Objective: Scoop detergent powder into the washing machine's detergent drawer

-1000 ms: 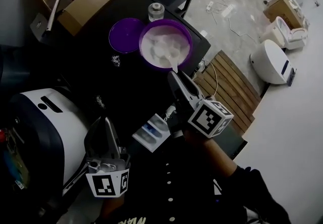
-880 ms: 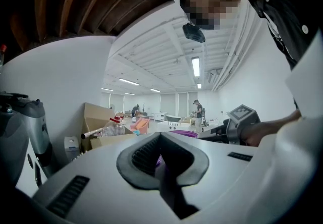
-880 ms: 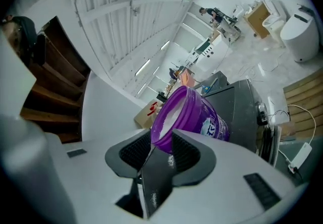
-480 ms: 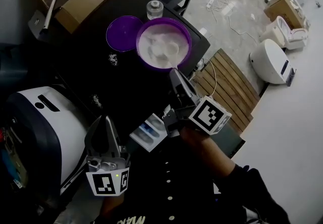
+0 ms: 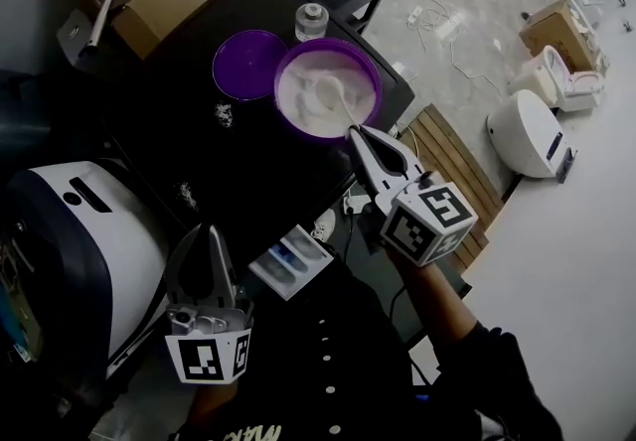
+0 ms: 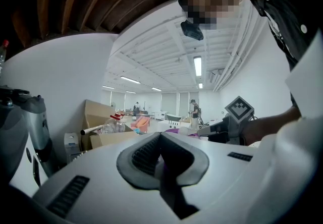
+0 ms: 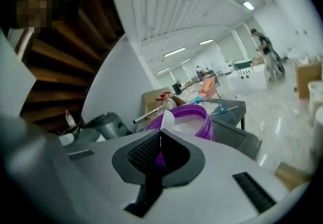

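Tongs in the right hand (image 5: 356, 134) are pressed together on the thin white handle of the scoop (image 5: 333, 91), pinching it just outside the rim of the purple tub (image 5: 367, 69). The handle shows as a pale strip standing up between the ribbed pads. The scoop's round bowl lies in the white powder (image 5: 301, 96) near the middle of the tub, and the handle slants out over the near rim. The tub stands near the right corner of the black counter (image 5: 189, 42), with its flat purple lid (image 5: 246, 64) touching it on the left and a small clear jar (image 5: 311, 20) just behind it at the far edge. A few white specks (image 5: 227, 114) dot the counter near the lid. The left tongs (image 5: 211, 238) are closed on nothing and hang beside the white washer (image 5: 89, 230). The drawer (image 5: 296, 258), white with blue compartments, is out below the counter's near edge, between the two tongs.
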Available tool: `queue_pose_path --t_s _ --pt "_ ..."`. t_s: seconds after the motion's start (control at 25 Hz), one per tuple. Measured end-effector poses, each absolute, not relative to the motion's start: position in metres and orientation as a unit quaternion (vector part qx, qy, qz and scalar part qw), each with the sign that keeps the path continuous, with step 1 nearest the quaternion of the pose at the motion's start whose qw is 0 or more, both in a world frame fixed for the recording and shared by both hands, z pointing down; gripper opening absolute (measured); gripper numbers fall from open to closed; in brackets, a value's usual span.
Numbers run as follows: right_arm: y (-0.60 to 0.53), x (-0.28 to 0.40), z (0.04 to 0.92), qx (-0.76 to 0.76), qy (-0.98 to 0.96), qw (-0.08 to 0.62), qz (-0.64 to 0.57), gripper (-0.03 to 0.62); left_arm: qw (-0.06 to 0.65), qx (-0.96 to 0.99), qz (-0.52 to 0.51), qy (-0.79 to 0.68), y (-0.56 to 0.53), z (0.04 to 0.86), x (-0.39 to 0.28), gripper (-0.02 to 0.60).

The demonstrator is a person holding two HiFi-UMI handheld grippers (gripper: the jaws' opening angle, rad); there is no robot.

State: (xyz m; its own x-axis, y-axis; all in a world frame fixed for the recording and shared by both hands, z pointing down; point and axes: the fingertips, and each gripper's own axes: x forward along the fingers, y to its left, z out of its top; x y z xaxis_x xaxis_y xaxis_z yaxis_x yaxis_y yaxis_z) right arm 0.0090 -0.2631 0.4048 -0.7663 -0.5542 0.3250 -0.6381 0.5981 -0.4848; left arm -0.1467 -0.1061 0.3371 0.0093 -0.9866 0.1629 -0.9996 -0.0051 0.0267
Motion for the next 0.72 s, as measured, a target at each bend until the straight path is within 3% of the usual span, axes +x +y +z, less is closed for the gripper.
queue_pose_path --t_s 0.44,0.72 --pt "-0.285 -0.004 0.397 0.246 -0.924 0.291 0.002 0.031 0.068 0.704 0.047 -0.705 -0.104 0.339 -0.149 0.014" --pt "-0.305 -0.010 0.405 0.214 -0.910 0.350 -0.051 0.031 0.068 0.705 0.046 -0.704 -0.105 0.341 -0.148 0.014"
